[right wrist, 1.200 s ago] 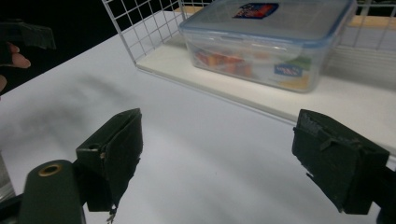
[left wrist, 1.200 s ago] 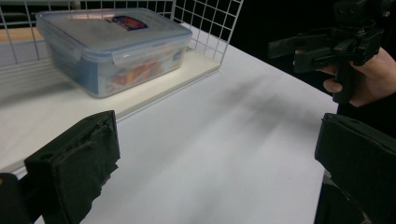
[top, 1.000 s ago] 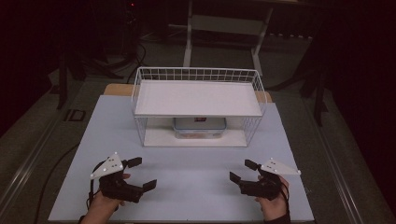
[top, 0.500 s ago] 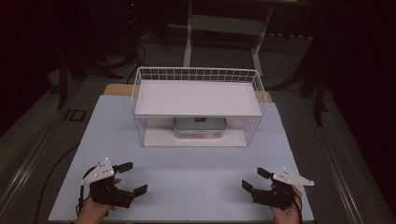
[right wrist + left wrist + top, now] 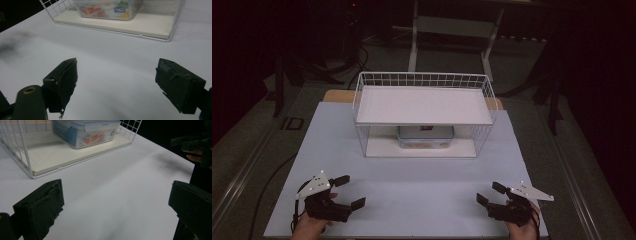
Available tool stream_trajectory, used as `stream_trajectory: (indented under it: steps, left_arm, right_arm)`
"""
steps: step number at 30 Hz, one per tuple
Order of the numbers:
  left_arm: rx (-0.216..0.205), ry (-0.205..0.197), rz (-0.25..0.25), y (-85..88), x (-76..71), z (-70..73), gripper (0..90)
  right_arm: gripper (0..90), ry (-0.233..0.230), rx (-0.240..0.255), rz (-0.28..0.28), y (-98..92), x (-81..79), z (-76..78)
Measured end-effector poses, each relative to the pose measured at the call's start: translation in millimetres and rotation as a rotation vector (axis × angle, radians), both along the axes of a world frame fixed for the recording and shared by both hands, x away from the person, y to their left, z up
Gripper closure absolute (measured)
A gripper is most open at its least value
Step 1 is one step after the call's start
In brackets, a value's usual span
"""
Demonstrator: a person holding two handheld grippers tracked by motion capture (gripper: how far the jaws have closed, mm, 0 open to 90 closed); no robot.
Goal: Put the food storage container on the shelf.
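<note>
Both claws, left claw (image 5: 350, 191) and right claw (image 5: 491, 193), are spread and empty; the shelf (image 5: 424, 106) half hides the food box (image 5: 424, 138).

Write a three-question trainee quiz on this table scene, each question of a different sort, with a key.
1. True or false: the left gripper has its fingers closed on the plastic container.
2. Multiple choice: the plastic container sits (A) on the top shelf of the wire rack, (B) on the rack's bottom board, under the shelf, (C) on the bare table in front of the rack.
3. Fill in: the right gripper, near the table's front edge, has its fingers ____ with nothing between them.

Key: 1 false; 2 B; 3 open.
</note>
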State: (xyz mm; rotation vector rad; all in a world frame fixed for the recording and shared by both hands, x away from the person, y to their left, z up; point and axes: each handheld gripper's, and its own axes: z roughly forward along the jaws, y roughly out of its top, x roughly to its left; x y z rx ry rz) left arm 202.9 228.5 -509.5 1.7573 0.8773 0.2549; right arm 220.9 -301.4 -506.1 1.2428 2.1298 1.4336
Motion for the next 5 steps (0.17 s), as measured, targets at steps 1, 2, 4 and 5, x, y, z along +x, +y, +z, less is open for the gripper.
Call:
stream_trajectory:
  steps: [1, 2, 4, 5]
  left_arm:
    - [-0.004, 0.000, 0.000, 0.0, 0.0, -0.5, 0.0]
    - [-0.006, 0.000, 0.000, -0.1, 0.1, -0.9, 0.0]
    - [-0.002, 0.002, -0.002, -1.0, 0.3, -1.8, 0.0]
    - [-0.004, 0.003, -0.006, -1.6, 0.2, -2.2, 0.0]
  right_arm:
    - [17.6, 0.002, 0.000, 0.003, 0.4, 0.4, -0.5]
    - [17.6, 0.002, -0.001, 0.006, 0.7, 0.7, -0.9]
    - [17.6, 0.002, 0.000, 0.012, 1.0, 1.0, -1.2]
    - [17.4, 0.000, 0.001, 0.012, 1.1, 1.0, -1.2]
